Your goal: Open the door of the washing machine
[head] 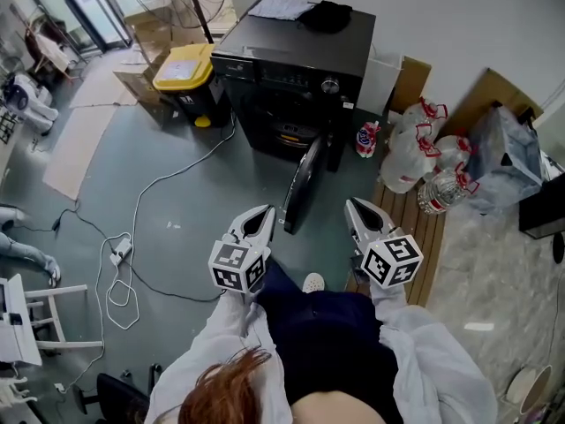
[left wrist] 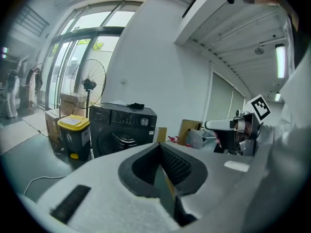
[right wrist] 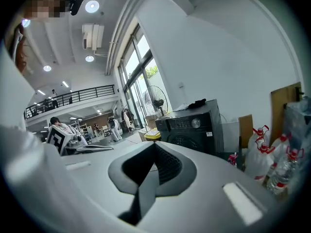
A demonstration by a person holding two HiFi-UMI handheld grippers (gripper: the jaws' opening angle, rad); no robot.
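The black front-loading washing machine (head: 291, 60) stands against the far wall, and its round door (head: 303, 184) is swung wide open toward me. Its drum opening shows in the left gripper view (left wrist: 121, 135). The machine also appears in the right gripper view (right wrist: 194, 127). My left gripper (head: 265, 212) hangs just left of the door's near edge, jaws shut with nothing between them (left wrist: 164, 176). My right gripper (head: 352, 206) hovers a little right of the door, apart from it, also shut and empty (right wrist: 148, 178). Neither gripper touches the door.
A yellow-lidded bin (head: 185, 73) stands left of the machine. A white cable and power strip (head: 119, 253) lie on the floor at left. Large water bottles (head: 415, 153) sit on a wooden pallet at right. Clothes (head: 282, 5) lie on top of the machine.
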